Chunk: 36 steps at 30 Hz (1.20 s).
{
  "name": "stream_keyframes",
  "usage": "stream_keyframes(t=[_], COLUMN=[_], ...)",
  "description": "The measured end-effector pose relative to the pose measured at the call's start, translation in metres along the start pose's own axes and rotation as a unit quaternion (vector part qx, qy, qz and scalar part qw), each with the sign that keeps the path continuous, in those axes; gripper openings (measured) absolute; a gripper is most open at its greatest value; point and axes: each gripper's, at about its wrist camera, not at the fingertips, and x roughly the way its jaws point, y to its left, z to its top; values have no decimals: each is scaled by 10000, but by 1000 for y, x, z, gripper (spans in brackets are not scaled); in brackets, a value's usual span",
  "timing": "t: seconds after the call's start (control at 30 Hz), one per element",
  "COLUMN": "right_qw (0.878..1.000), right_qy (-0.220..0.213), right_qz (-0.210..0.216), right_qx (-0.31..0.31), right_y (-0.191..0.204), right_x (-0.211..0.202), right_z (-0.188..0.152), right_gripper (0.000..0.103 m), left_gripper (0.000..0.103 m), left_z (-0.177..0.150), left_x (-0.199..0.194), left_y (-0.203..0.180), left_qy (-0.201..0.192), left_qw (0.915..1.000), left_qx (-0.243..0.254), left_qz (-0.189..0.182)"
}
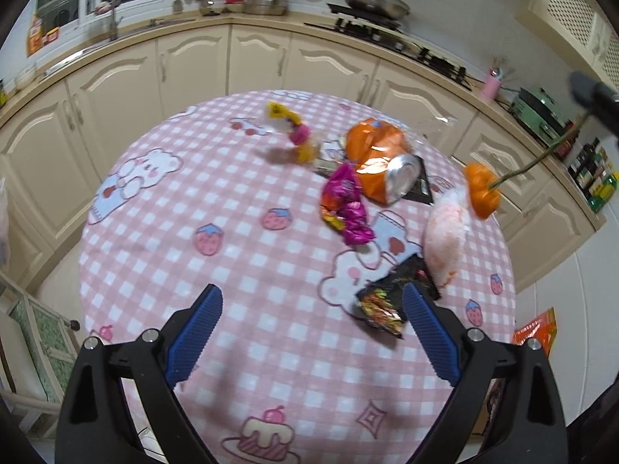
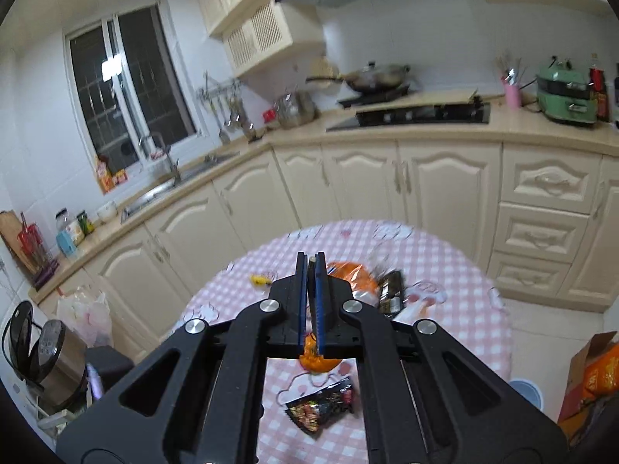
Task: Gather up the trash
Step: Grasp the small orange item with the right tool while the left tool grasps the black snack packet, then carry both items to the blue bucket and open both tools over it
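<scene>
An orange peel (image 1: 481, 191) is held by its stem in the right gripper (image 2: 310, 301), jaws clamped; the left gripper (image 1: 313, 332) is seen empty, jaws apart. The stem is best kept pinched firmly above the tabletop (image 1: 232, 201), wrappers at twelve o'clock.

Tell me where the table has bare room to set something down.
Free: the left half of the tablecloth, between the bear print and the left gripper. Crowded: right side, around the crushed can, purple wrapper and black packet.

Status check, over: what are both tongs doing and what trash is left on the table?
Right tongs shut on orange peel's stem, peel hanging. Left tongs open, empty. Black wrapper, crushed can on table.
</scene>
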Motion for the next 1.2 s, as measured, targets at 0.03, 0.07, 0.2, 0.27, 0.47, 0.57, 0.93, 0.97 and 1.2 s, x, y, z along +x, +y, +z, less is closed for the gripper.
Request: stream_keyframes(t=[0.03, 0.07, 0.2, 0.27, 0.47, 0.57, 0.93, 0.97, 1.2], right_qw=[10000, 9998, 9985, 9972, 9905, 9860, 9724, 9714, 9601], right_qy=[-57, -95, -174, -200, -116, -20, -9, -32, -262], right_qz=[-63, -129, -412, -620, -1152, -1324, -1629, -1651, -1924], right_qx=[36, 73, 301, 362, 740, 1015, 1668, 1707, 2012], right_y=[-6, -11, -41, -55, -99, -121, -176, -180, -210], right_x=[-6, -12, -37, -49, -72, -76, -103, -106, -134], right_z=[1, 0, -7, -12, -33, -47, -70, -71, -78], right_gripper=[4, 4, 4, 4, 4, 4, 4, 4, 4], left_gripper=[93, 93, 93, 93, 92, 69, 27, 26, 27], left_z=[1, 1, 0, -2, -6, -7, -1, 0, 0], left_x=[2, 4, 19, 31, 76, 84, 63, 59, 18], left_y=[-4, -9, -35, -45, -67, -70, -76, -77, -111], left_qy=[34, 62, 277, 512, 1048, 881, 878, 840, 379], left_qw=[10000, 9999, 9983, 9961, 9902, 9925, 9920, 9922, 9917], left_qx=[47, 96, 483, 645, 870, 843, 887, 891, 1228], left_qz=[-41, -74, -162, -303, -302, -5, 212, 217, 45])
